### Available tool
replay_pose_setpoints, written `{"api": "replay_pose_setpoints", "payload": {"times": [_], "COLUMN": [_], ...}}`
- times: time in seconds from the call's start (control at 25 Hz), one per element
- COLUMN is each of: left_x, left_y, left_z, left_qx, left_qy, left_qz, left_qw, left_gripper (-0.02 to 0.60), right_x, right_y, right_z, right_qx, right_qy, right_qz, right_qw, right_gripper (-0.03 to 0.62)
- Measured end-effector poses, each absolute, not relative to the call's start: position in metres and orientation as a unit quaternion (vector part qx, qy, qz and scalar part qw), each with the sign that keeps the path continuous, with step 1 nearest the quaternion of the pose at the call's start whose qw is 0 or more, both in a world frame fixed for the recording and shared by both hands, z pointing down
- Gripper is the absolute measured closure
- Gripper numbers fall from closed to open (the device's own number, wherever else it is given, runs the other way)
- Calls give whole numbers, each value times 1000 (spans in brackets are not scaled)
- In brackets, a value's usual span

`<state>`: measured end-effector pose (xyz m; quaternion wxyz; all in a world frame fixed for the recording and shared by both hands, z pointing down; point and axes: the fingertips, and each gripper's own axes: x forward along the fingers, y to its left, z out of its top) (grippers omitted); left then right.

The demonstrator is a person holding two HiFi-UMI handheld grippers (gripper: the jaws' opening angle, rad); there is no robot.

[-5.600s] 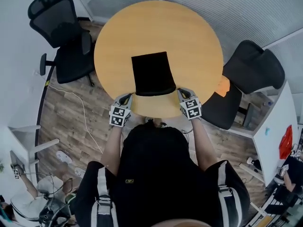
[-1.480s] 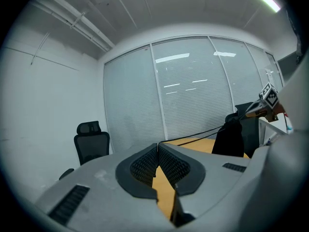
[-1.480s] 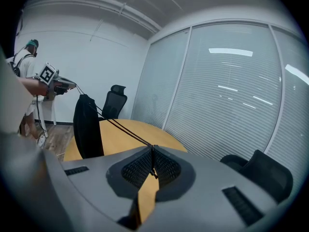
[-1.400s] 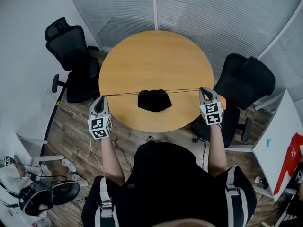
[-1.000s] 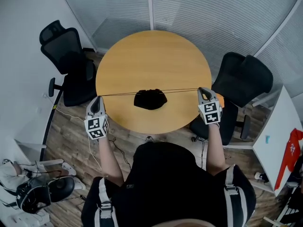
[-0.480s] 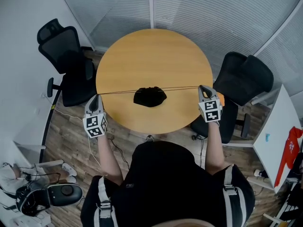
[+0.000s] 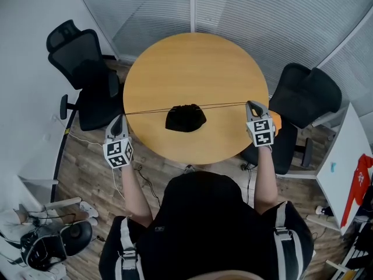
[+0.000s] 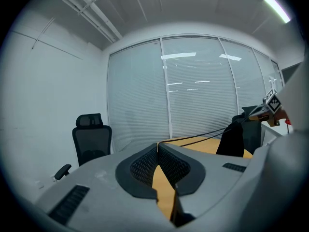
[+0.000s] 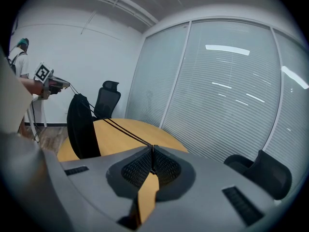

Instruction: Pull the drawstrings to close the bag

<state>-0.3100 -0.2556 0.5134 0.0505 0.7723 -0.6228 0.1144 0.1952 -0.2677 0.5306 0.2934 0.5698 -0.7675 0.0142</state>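
Note:
The black drawstring bag (image 7: 185, 118) hangs bunched and cinched at its top over the near part of the round wooden table (image 7: 195, 63). Two taut drawstrings (image 7: 152, 111) run out sideways from its mouth. My left gripper (image 7: 120, 120) is shut on the left ends, off the table's left edge. My right gripper (image 7: 250, 104) is shut on the right ends at the table's right edge. In the left gripper view the strings (image 8: 203, 138) lead from the shut jaws to the bag (image 8: 232, 140). In the right gripper view the strings (image 9: 118, 127) reach the bag (image 9: 81, 127).
A black office chair (image 7: 87, 69) stands left of the table and another (image 7: 303, 98) stands at the right. Glass walls with blinds (image 7: 233, 4) close the far side. A headset (image 7: 49, 247) lies on the wooden floor at lower left.
Several seconds ago the bag lay flat and open with both grippers at its mouth. The grippers have since moved far apart and the mouth is cinched. Over the last second, hardly anything moved.

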Motion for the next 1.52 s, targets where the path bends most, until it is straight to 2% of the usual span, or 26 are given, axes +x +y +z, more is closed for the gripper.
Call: {"api": "replay_pose_setpoints", "payload": {"times": [0.36, 0.72, 1.52], "left_x": [-327, -324, -313], "left_y": [-267, -272, -305], "left_z": [523, 534, 532], "left_qx": [786, 791, 790], "left_qy": [-606, -598, -601], "left_qz": [111, 117, 112], "left_qw": [52, 54, 53], "left_gripper": [563, 563, 563], "right_x": [178, 187, 200], "right_y": [-271, -265, -295], "right_z": [529, 539, 540], "right_qx": [589, 592, 590], "right_qy": [-756, -743, -744], "right_qz": [13, 3, 1], "right_qw": [286, 313, 314], "right_gripper": [536, 535, 536]}}
